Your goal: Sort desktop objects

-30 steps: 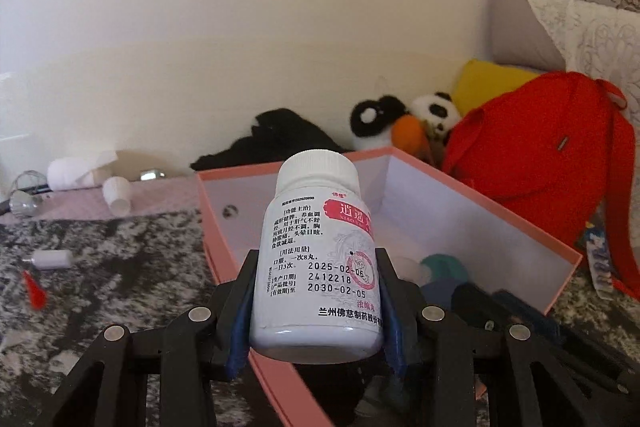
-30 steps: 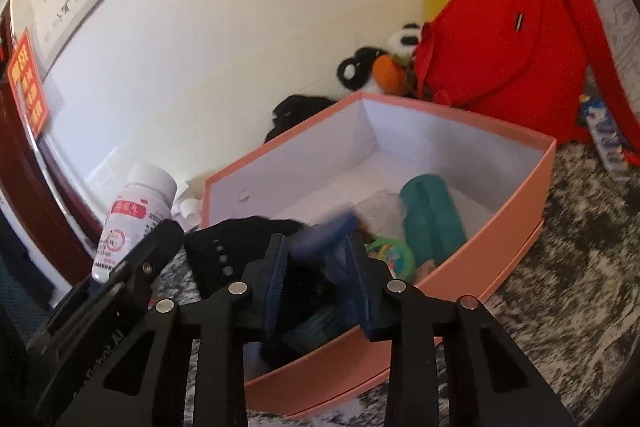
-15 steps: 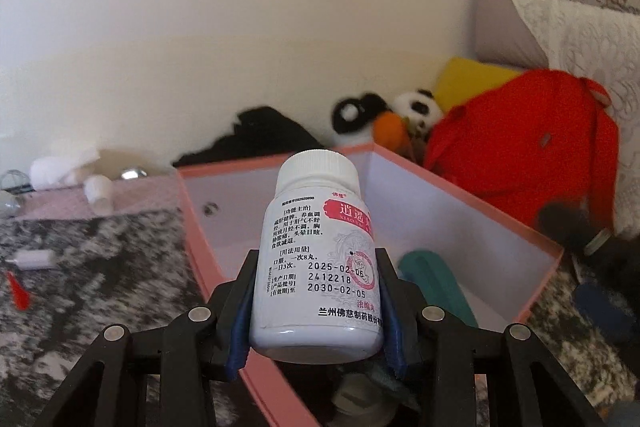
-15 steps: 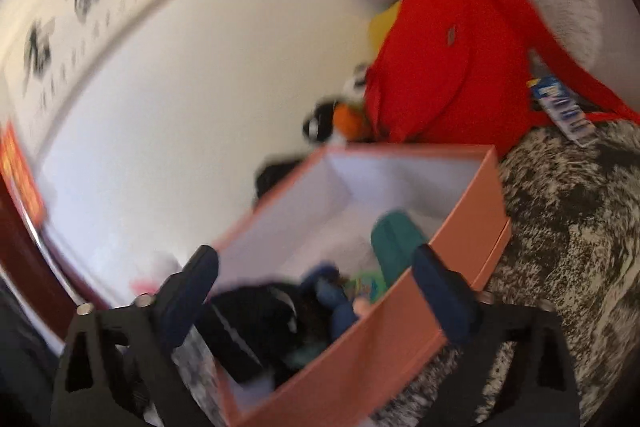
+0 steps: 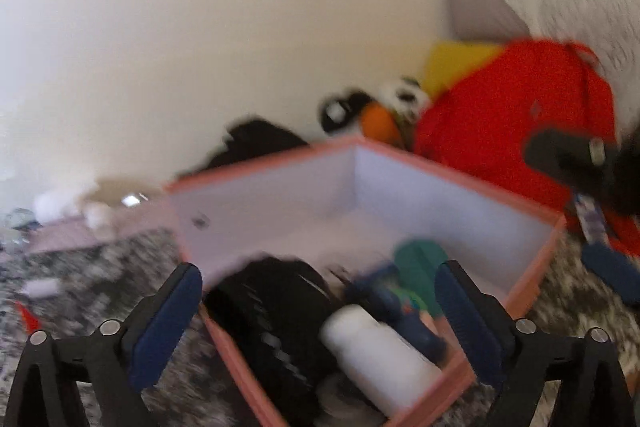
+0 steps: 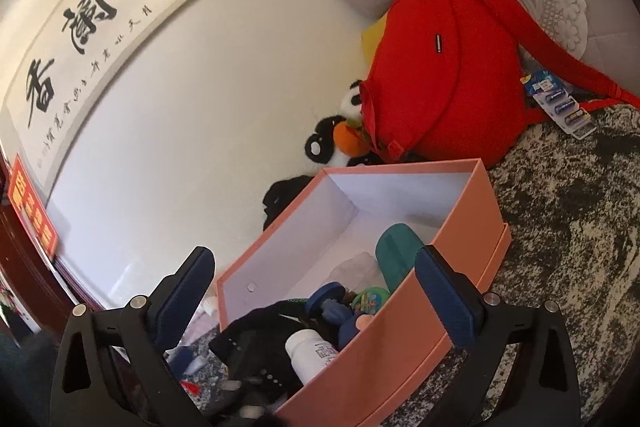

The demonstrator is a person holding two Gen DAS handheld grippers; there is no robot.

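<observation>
Tools: left (image 5: pixel 318 301) wide open, empty | right (image 6: pixel 314 285) wide open, empty | bottle (image 5: pixel 376 351) lies in box (image 5: pixel 536 267)

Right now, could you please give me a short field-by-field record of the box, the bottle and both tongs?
box: pink box, open-topped, on the speckled table
bottle: white pill bottle lying inside the box near its front corner
other contents: teal item, black fabric item, small blue pieces
left tongs: open, empty, above the box
right tongs: open, empty
behind box: red backpack, panda plush
</observation>
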